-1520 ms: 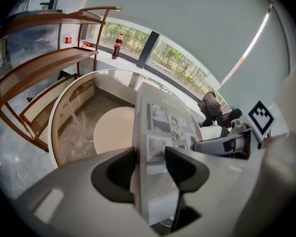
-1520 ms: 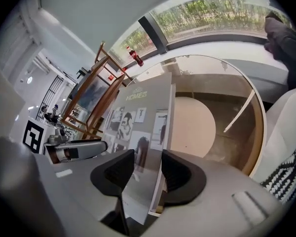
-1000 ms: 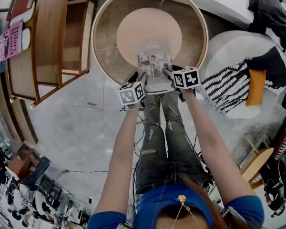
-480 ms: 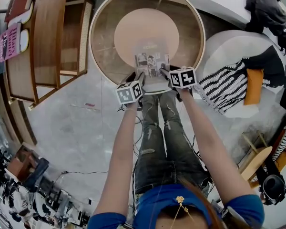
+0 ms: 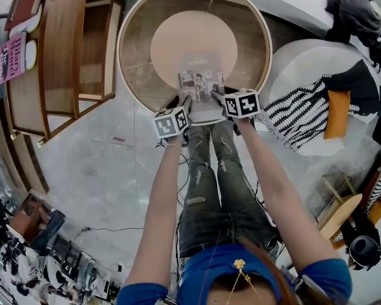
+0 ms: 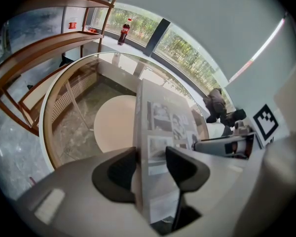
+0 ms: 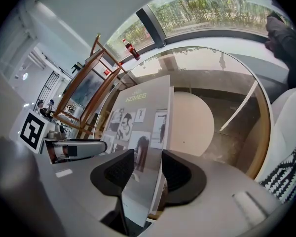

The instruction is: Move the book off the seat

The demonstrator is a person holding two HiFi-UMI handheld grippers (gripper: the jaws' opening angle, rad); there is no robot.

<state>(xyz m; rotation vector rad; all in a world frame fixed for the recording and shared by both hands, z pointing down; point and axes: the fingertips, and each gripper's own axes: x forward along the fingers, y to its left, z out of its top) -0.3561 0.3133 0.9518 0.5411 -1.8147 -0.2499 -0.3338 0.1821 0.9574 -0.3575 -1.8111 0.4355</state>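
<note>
**Book** (image 5: pixel 202 84): thin and magazine-like, held level over the near side of the round seat (image 5: pixel 120 46). Its far end is above the peach cushion (image 5: pixel 193 30) and its near end is over the wooden rim. It appears lifted clear of the cushion.

**Far left:** a slatted wooden rack (image 5: pixel 63 49) stands just beside the seat's rim. A pink placard (image 5: pixel 11 57) sits at its outer side, its print too small to read. Below lies bare grey floor (image 5: pixel 95 164) — the widest free room, running from the rack to the person's legs (image 5: pixel 216 176).

**Left gripper** (image 5: pixel 189 100): jaws closed on the book's left near corner, one pad on each face.

**Right gripper** (image 5: pixel 217 96): jaws clamped on the right near corner in the same way. Each gripper carries a marker cube.

**Seat edges:** the rim rings the book on the far side and both flanks. Only the near side, toward the person, lies open.

**Right:** a white pouf (image 5: pixel 305 62) stands close to the rim, bearing a black-and-white striped cloth (image 5: pixel 298 116) and an orange pad (image 5: pixel 336 113). A black bag (image 5: pixel 359 8) lies beyond — this side is crowded.

**Writing:** the cover reads "HOMES" above a grid of black-and-white photographs. A dark bottle (image 6: pixel 124 32) with a red label stands on the window ledge behind; the label is not legible.
</note>
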